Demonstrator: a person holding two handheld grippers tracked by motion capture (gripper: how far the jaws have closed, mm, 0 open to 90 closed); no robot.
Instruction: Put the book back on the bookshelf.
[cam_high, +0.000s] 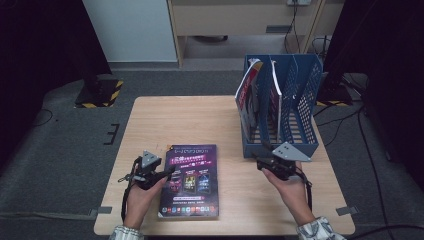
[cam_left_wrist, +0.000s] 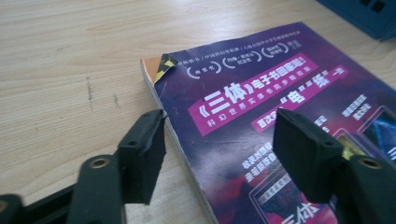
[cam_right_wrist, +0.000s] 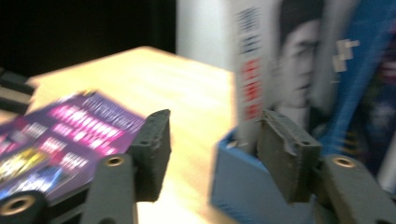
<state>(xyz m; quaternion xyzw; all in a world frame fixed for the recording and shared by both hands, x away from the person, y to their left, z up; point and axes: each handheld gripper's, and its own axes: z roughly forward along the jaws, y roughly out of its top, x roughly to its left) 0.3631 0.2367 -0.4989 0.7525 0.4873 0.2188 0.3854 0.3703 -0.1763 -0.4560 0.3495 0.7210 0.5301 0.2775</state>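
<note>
A purple paperback (cam_high: 192, 180) lies flat on the wooden table (cam_high: 175, 120), cover up. My left gripper (cam_high: 172, 171) sits at the book's left edge, held in a hand. In the left gripper view the jaws of the left gripper (cam_left_wrist: 219, 140) stand apart astride that edge: one pad is over bare wood beside the spine, the other over the purple paperback's cover (cam_left_wrist: 280, 79). My right gripper (cam_high: 257, 161) is at the front left corner of a blue file rack (cam_high: 285, 100). The right gripper's (cam_right_wrist: 217, 149) jaws are apart, with the rack's corner (cam_right_wrist: 233, 186) beyond them and nothing gripped.
Books (cam_high: 248, 95) stand upright in the rack's left slots; its right slots look empty. One upright book (cam_right_wrist: 280, 60) shows a white spine in the right gripper view. The paperback's top corner (cam_left_wrist: 161, 65) is dog-eared. Dark stands and cables ring the table on the floor.
</note>
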